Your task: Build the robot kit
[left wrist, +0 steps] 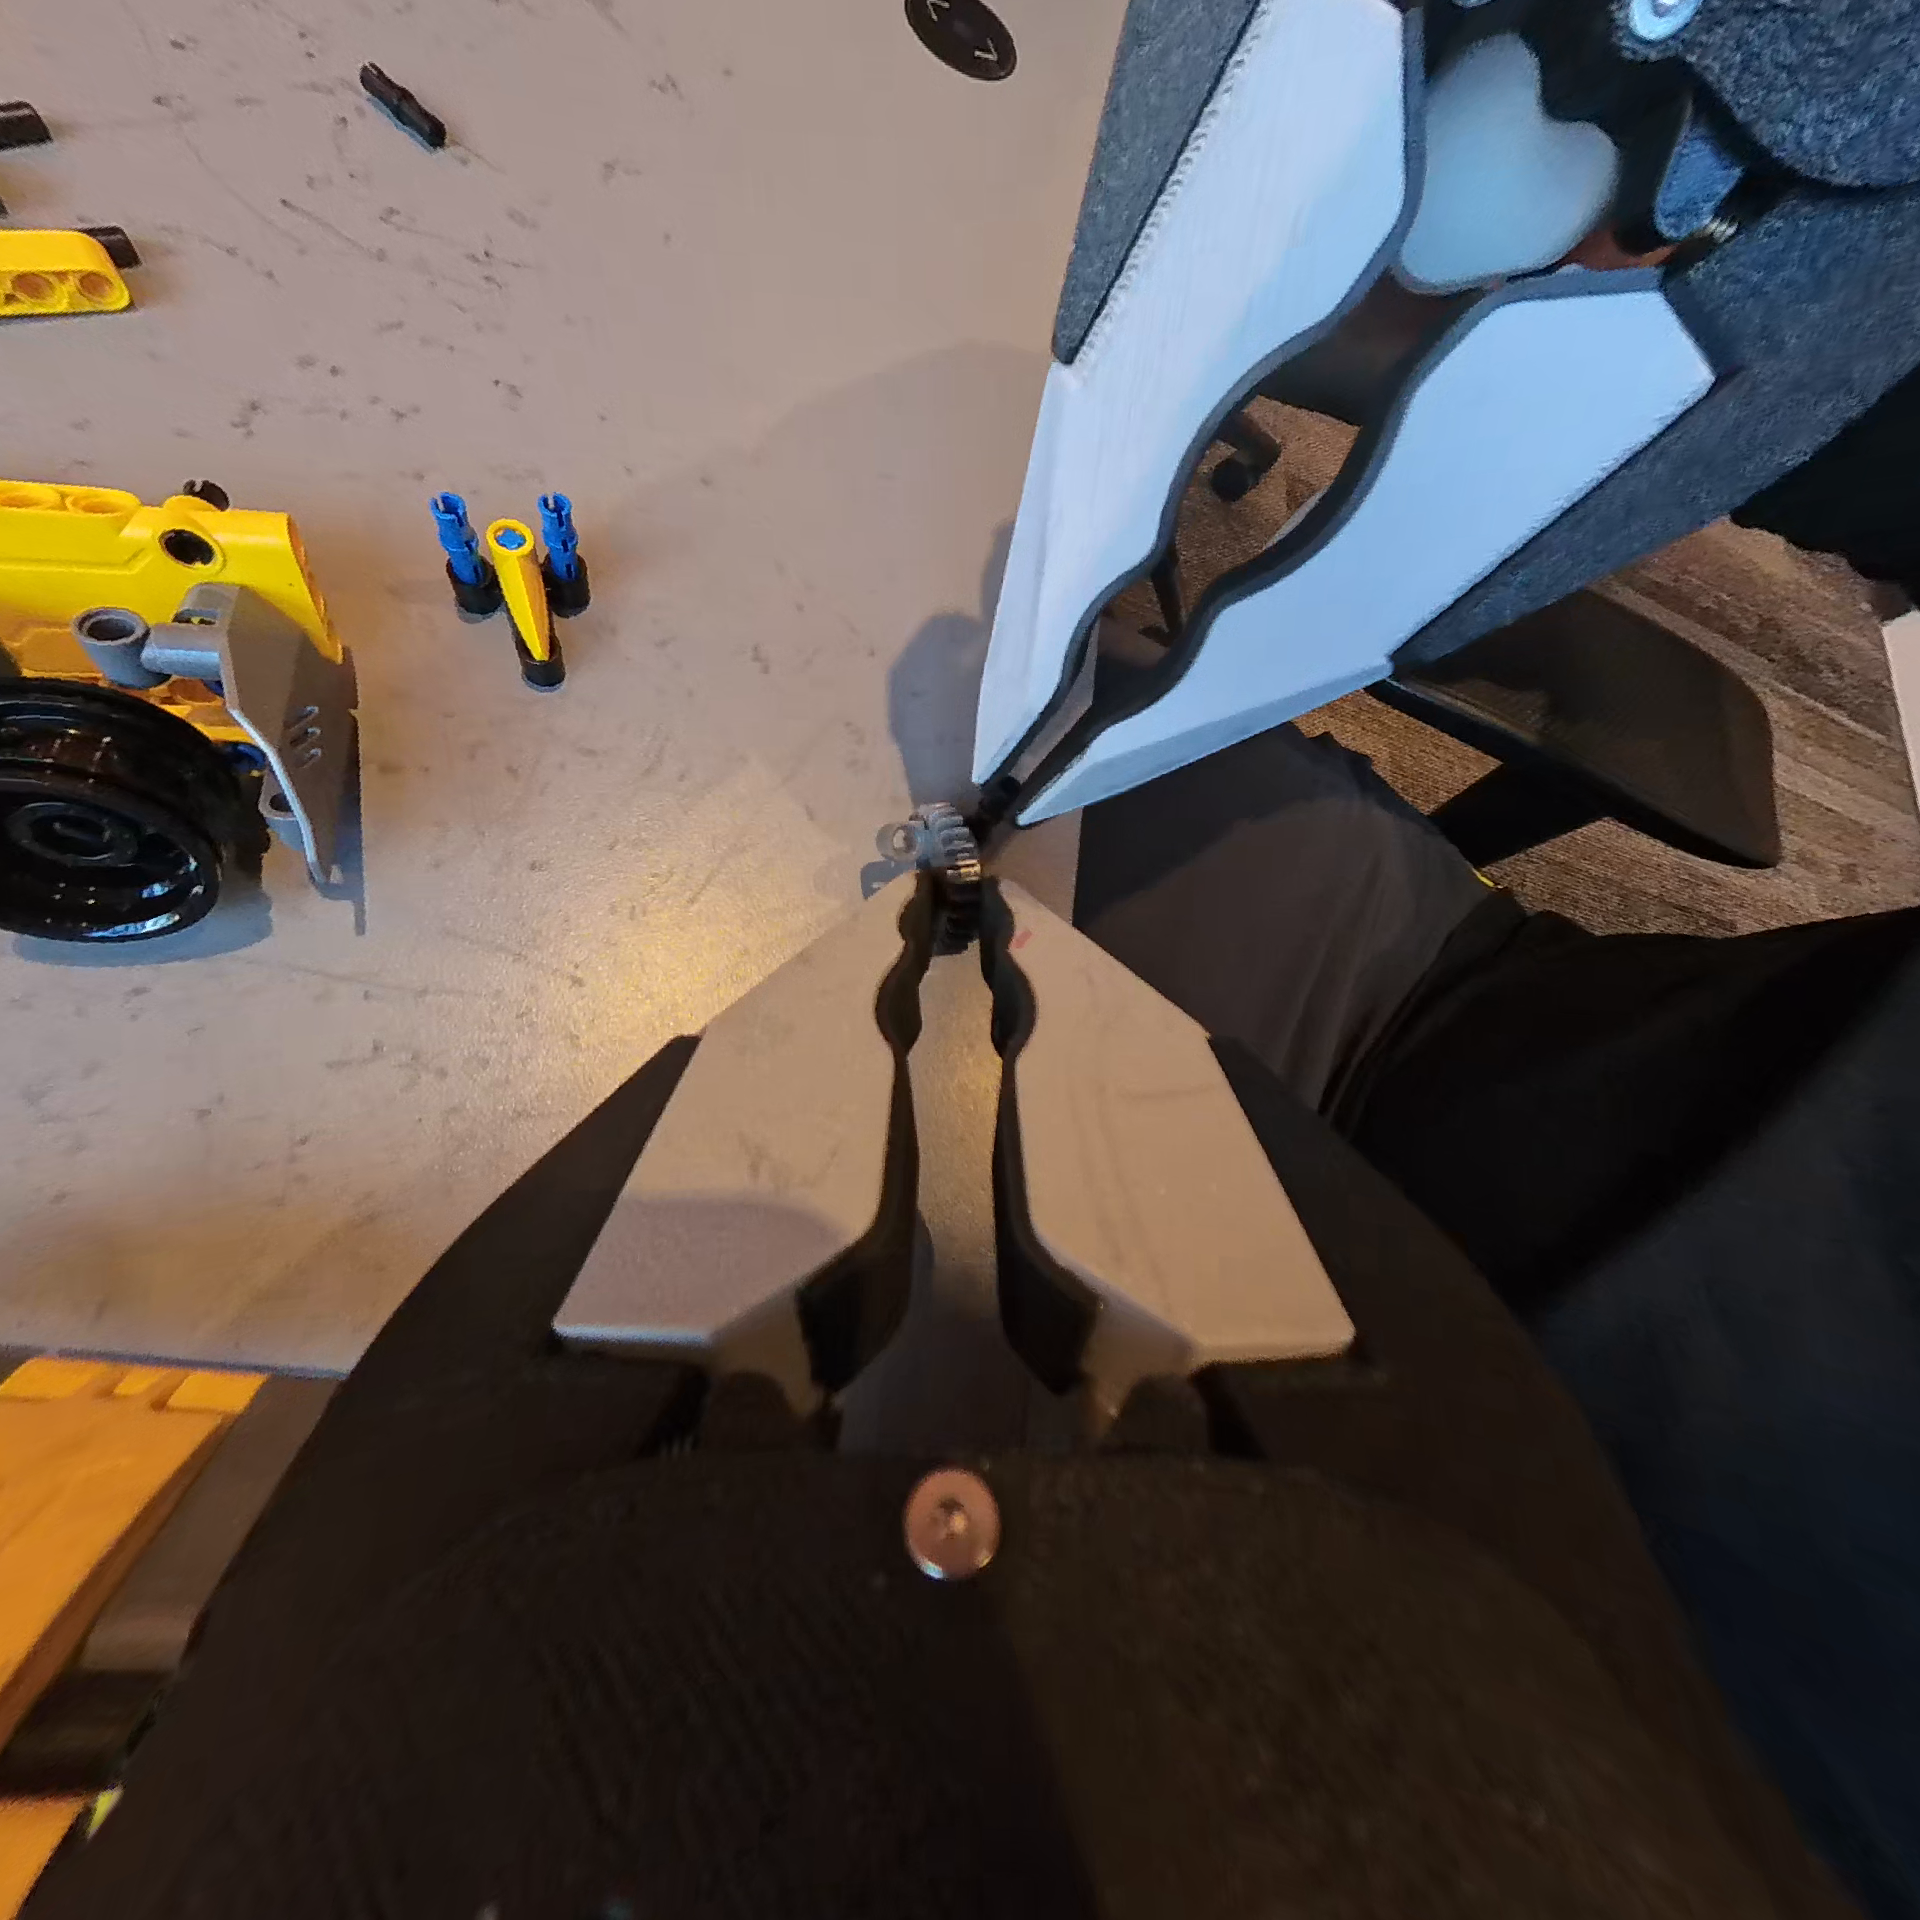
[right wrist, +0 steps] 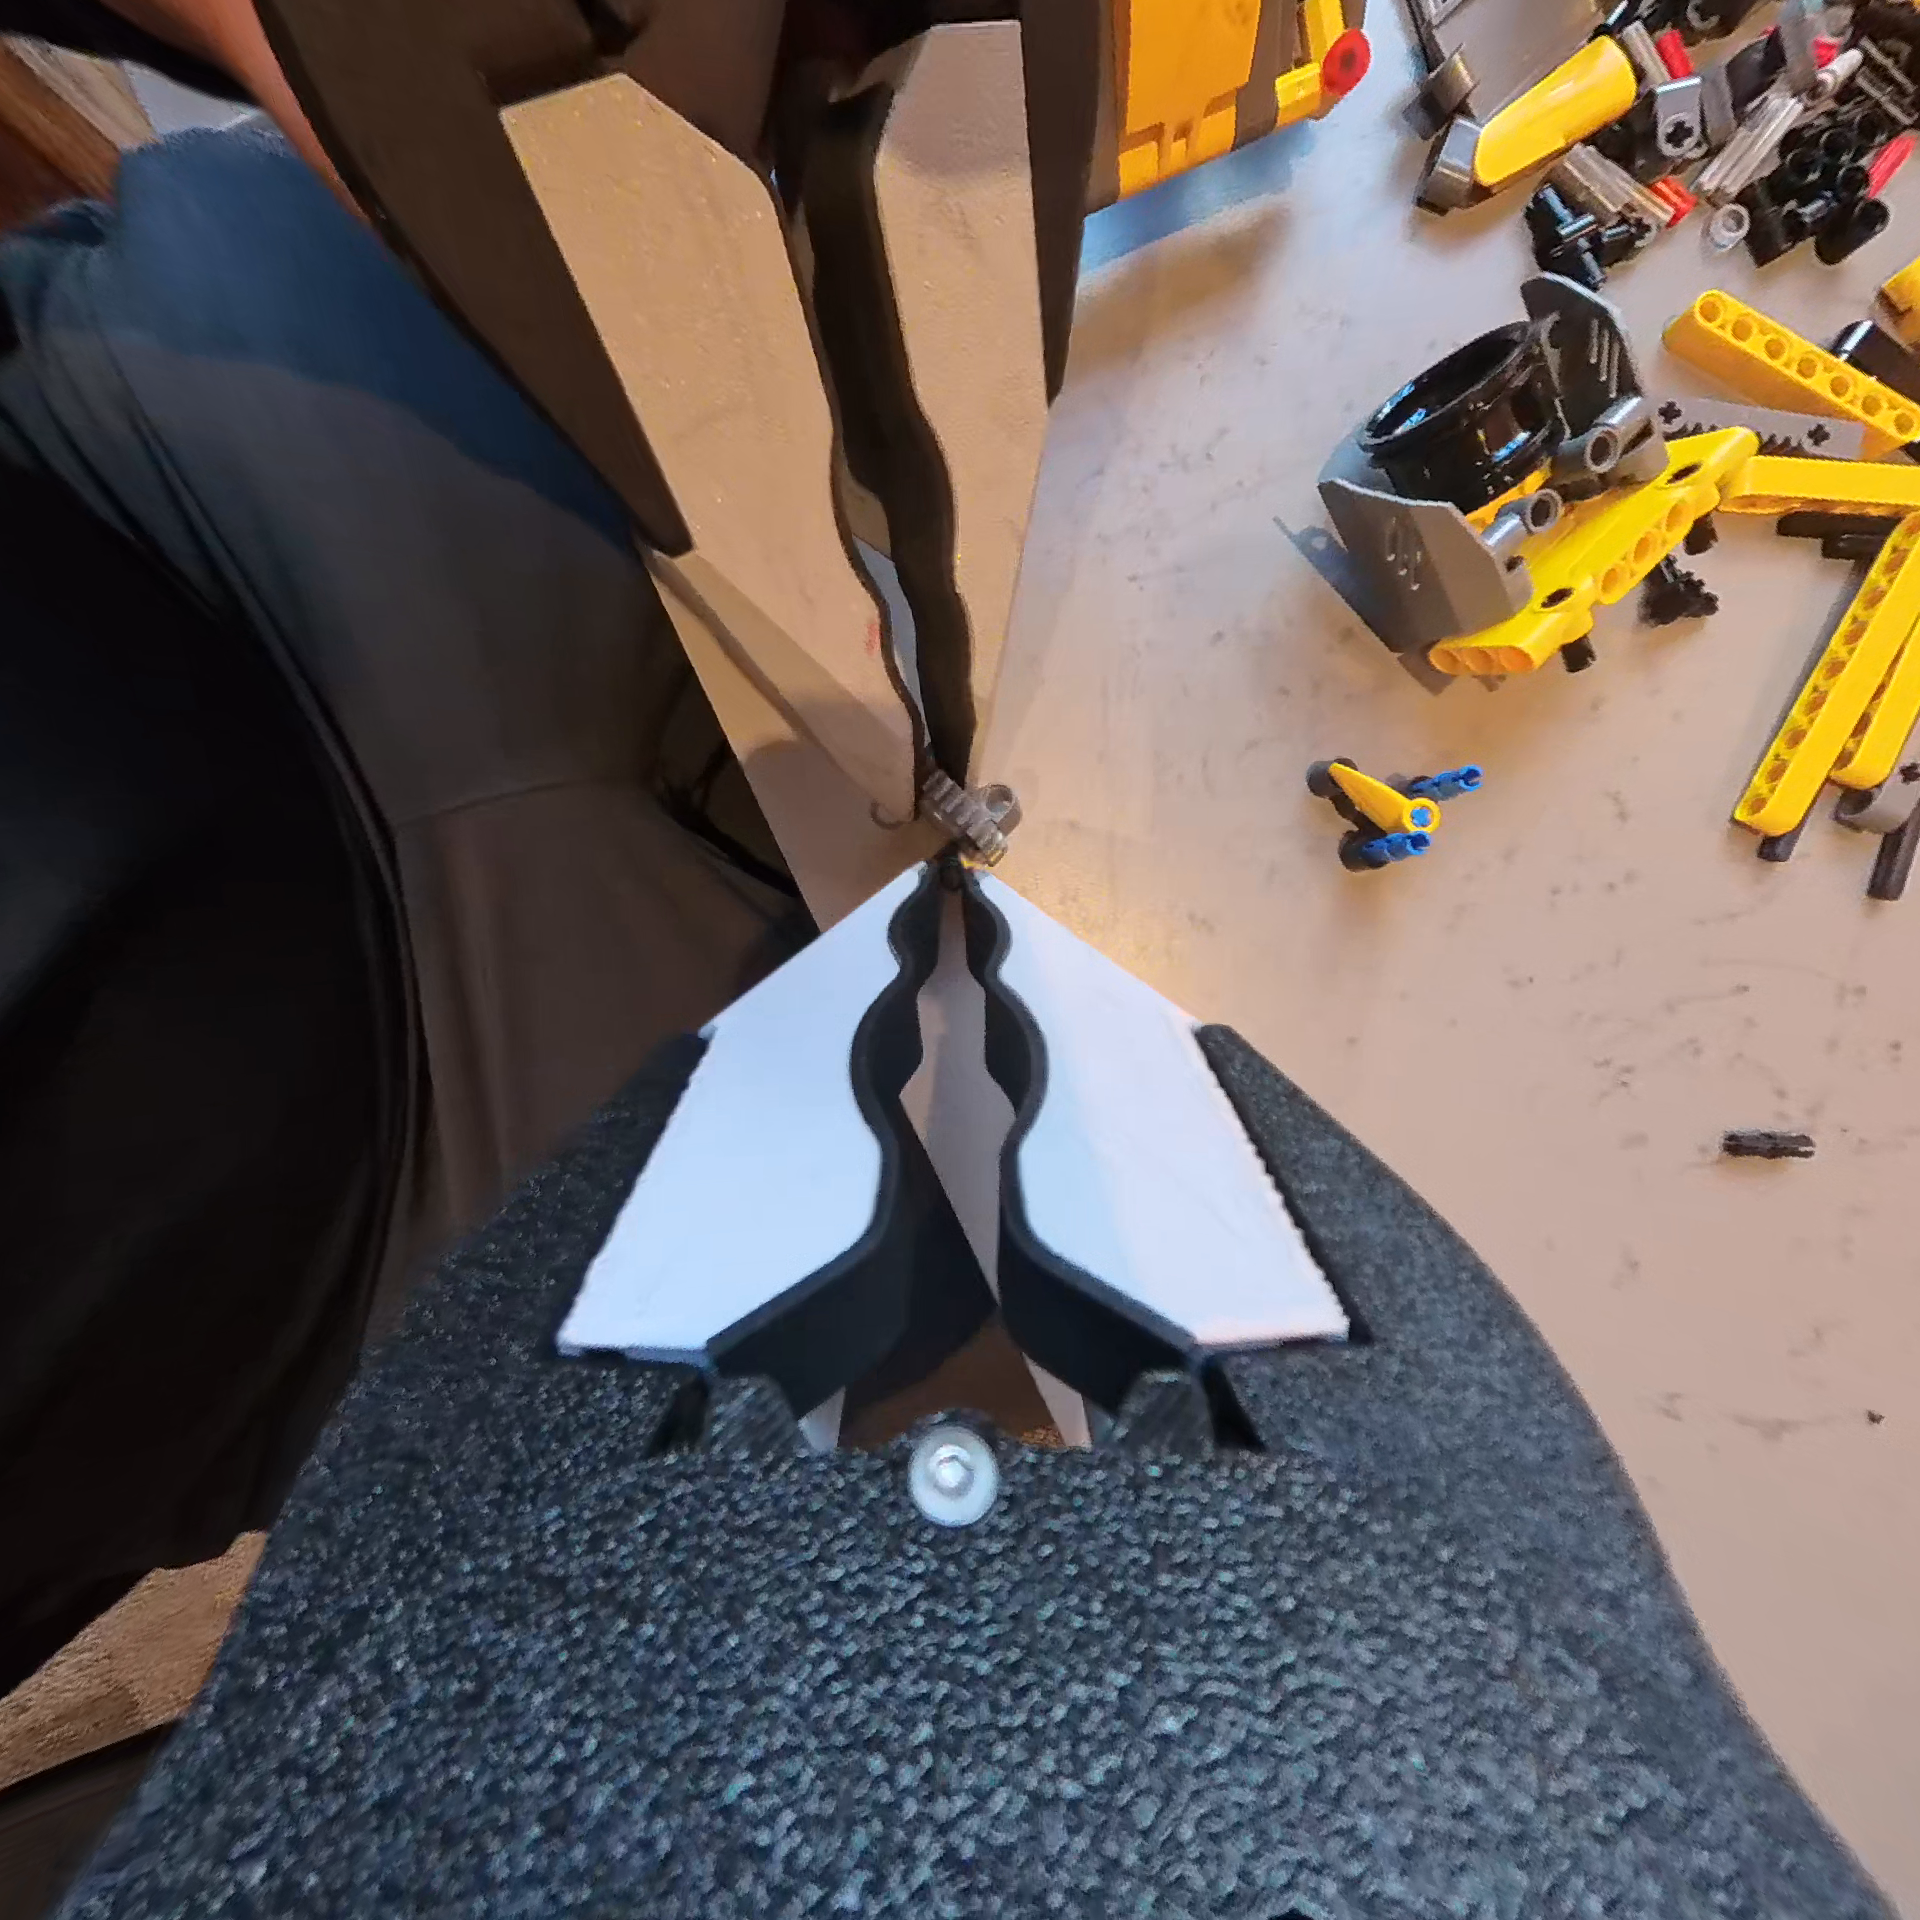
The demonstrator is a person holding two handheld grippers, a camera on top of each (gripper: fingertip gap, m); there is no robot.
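Left hand-held gripper [left wrist: 951, 909] and right hand-held gripper [right wrist: 951, 868], tips meeting, both clench the small grey gear piece [left wrist: 935, 847].

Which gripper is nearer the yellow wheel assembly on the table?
Left, judging by the left wrist view. The left gripper is beside the yellow wheel assembly with bare table between; the right gripper meets it tip to tip, on the far side.

You see the small gear piece [left wrist: 940, 847] at the table's [left wrist: 623, 364] near edge. Left of it stand the three upright pins [left wrist: 516, 575]; farther left, the wheeled assembly [left wrist: 156, 707]; behind the pins, one loose pin [left wrist: 403, 104].
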